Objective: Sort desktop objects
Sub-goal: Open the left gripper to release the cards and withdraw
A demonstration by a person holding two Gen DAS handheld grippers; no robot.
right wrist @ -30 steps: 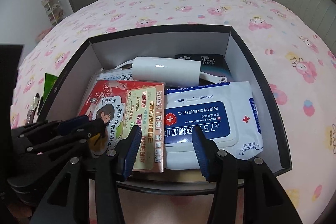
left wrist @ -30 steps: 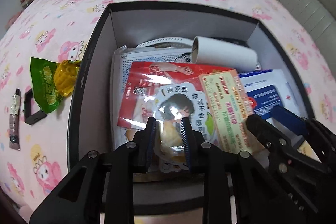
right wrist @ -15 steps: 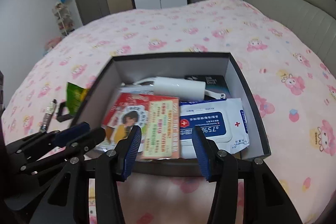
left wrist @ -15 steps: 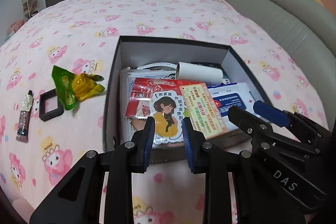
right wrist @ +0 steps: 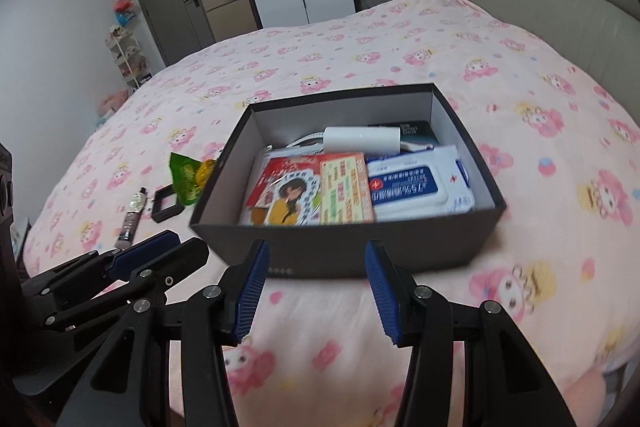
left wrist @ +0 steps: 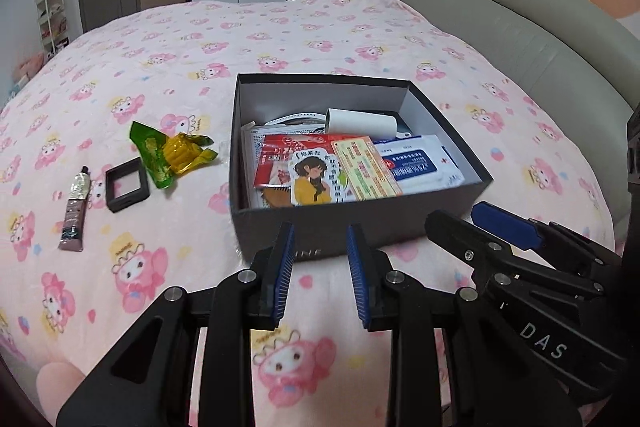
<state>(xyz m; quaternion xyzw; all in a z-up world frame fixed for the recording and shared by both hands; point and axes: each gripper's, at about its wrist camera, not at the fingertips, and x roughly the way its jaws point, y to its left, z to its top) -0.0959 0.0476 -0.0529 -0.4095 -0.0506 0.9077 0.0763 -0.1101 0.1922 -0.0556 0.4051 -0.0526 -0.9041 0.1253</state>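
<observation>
Left gripper (left wrist: pixel 320 239) nearest, jaws narrow with a clear gap, nothing between. Right gripper (right wrist: pixel 316 255) jaws wider, also empty; "DAS" printed on its body. Both hover short of the box (left wrist: pixel 360 223), black, lidless, white inside, sitting on the pink cartoon-print bed (left wrist: pixel 160 67). Inside: cartoon-girl sticker (left wrist: pixel 314 179) with Chinese text, orange leaflet (left wrist: pixel 366 167), wipes pack (right wrist: pixel 416 183) marked "75%", white cylinder (left wrist: pixel 360 123). Left of box on bed: green wrapper (left wrist: pixel 160 155), black square frame (left wrist: pixel 127 183), tube (left wrist: pixel 76 207).
</observation>
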